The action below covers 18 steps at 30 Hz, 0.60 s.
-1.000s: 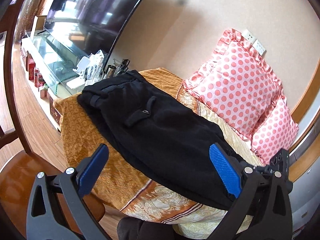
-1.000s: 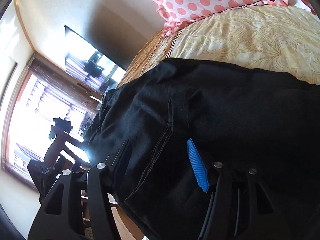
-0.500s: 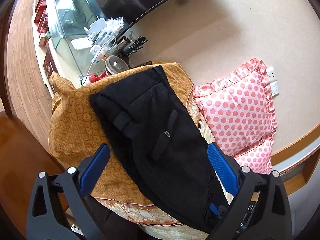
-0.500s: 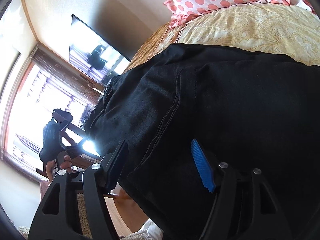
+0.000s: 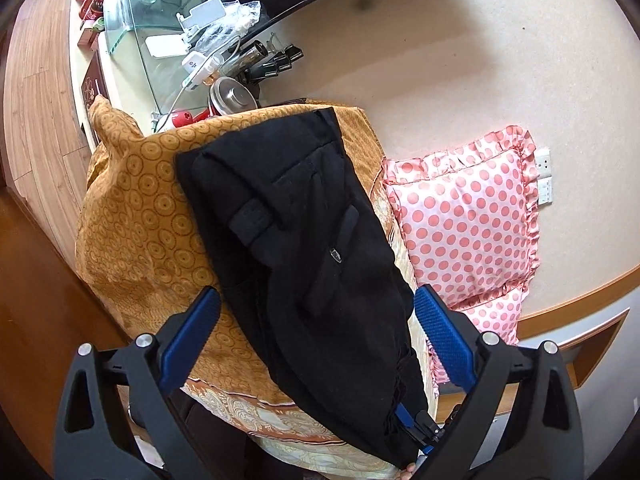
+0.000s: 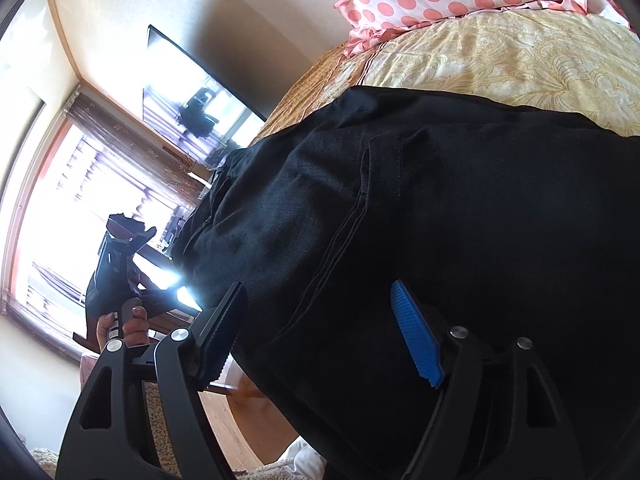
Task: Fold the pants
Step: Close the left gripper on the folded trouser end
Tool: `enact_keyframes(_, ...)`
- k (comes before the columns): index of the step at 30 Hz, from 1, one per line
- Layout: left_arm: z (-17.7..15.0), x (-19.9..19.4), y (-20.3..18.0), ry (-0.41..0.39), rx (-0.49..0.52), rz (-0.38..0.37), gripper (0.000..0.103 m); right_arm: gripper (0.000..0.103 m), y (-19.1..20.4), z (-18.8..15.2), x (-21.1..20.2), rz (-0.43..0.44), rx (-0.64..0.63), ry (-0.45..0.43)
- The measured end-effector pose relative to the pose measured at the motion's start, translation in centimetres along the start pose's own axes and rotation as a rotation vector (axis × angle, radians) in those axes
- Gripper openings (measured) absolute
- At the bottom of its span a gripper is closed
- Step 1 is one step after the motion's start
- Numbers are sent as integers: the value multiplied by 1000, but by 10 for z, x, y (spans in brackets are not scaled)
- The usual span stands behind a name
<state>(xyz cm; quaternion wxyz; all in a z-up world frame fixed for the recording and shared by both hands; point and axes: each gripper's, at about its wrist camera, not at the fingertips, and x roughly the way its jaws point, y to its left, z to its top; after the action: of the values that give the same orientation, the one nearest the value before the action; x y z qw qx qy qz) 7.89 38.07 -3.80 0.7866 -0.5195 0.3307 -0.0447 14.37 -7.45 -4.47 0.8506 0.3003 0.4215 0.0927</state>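
Right claw (image 6: 318, 334) opening, pants (image 6: 460, 208) hem between its jaws; left claw (image 5: 316, 338) wide, empty. Soft, limp, light cloth — pinch folded edges, not the middle.

Polka-dot pillow (image 5: 464, 224) against wall; orange bedspread (image 5: 136, 208); cluttered, perhaps glass, shelf (image 5: 160, 40).

the bed (image 5: 132, 216) wears an orange-gold cover printed with rings, and a paler cream cover with leaf scrolls (image 6: 500, 60) lies toward the pillows. black pants (image 5: 304, 240) lie folded lengthwise straight on the covers, waistband at the far end, running down to the near edge. two pink polka-dot pillows (image 5: 464, 224) with frilled edges sit beside them against the wall.
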Motion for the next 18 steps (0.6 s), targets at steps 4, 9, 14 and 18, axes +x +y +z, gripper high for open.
enact_keyframes(4,-1,3,-3,14,-6,-29,97,76,0,0,0,3,1,-3)
enact_keyframes(9,-1,8,-3,19,-16,-36,96,76,0,-1,-1,3,-3,-6)
enact_keyframes(14,-4,9,-2,27,-31,-87,87,76,1,-1,-1,4,-4,-7)
enact_keyframes(18,-3,13,10,38,-75,-96,73,76,1,-1,-1,4,-6,-8)
